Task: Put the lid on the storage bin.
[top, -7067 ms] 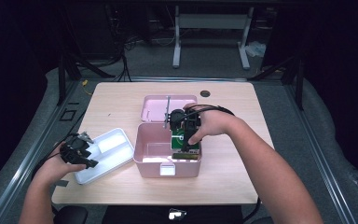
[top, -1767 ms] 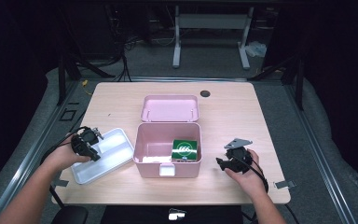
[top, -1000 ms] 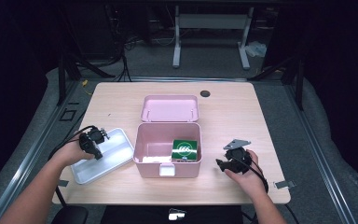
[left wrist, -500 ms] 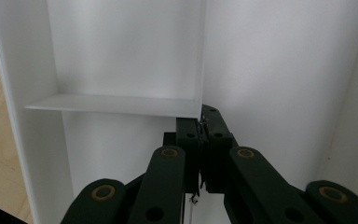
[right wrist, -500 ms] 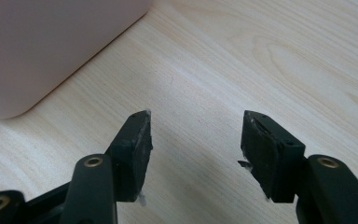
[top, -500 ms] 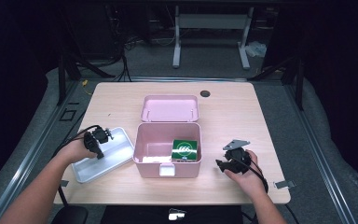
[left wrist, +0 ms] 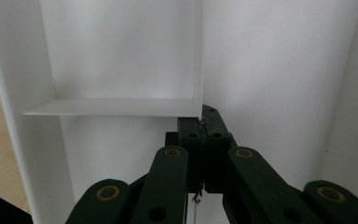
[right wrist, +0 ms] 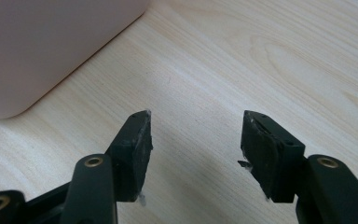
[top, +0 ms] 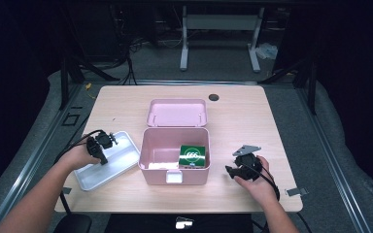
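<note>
Here, rect. white tray (top: 108,167), smooth plastic

White divided tray (top: 119,162) beside open pink box (top: 175,160)

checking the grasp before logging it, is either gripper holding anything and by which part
The left gripper is shut on the white tray, pinching its thin inner divider wall. The right gripper is open over the table, holding nothing.

Green packet (top: 192,155) lettering too small.
</note>
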Tool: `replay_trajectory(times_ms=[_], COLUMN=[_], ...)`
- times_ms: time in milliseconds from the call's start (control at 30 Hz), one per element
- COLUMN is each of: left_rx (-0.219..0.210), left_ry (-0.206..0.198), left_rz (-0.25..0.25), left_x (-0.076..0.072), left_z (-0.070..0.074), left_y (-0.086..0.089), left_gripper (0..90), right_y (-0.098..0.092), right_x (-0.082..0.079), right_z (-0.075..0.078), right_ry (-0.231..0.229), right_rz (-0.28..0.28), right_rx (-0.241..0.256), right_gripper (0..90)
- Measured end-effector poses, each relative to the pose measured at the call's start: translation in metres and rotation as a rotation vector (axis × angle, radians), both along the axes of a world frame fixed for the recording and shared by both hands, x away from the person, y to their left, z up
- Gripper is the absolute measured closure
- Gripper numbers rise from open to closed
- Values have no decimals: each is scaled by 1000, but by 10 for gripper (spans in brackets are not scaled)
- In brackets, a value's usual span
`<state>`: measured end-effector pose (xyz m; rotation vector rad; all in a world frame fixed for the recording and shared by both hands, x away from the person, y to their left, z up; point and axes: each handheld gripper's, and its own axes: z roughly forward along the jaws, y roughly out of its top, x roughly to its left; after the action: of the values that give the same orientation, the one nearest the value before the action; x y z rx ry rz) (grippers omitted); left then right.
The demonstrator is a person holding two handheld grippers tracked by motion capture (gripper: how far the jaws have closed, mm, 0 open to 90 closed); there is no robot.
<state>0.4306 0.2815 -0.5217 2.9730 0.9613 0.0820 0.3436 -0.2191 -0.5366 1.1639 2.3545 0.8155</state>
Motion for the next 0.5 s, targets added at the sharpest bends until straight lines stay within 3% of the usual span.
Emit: replay_trajectory(times_ms=[500], left_rx=[-13], left_ry=[-25], left_rz=[10], left_x=[-4], left_z=[24], left_y=[9], left_gripper=[891], right_y=[0], right_x=[0], right_z=[0], right_ry=[0], right_rz=[0], right_rx=[-2], right_gripper=[426])
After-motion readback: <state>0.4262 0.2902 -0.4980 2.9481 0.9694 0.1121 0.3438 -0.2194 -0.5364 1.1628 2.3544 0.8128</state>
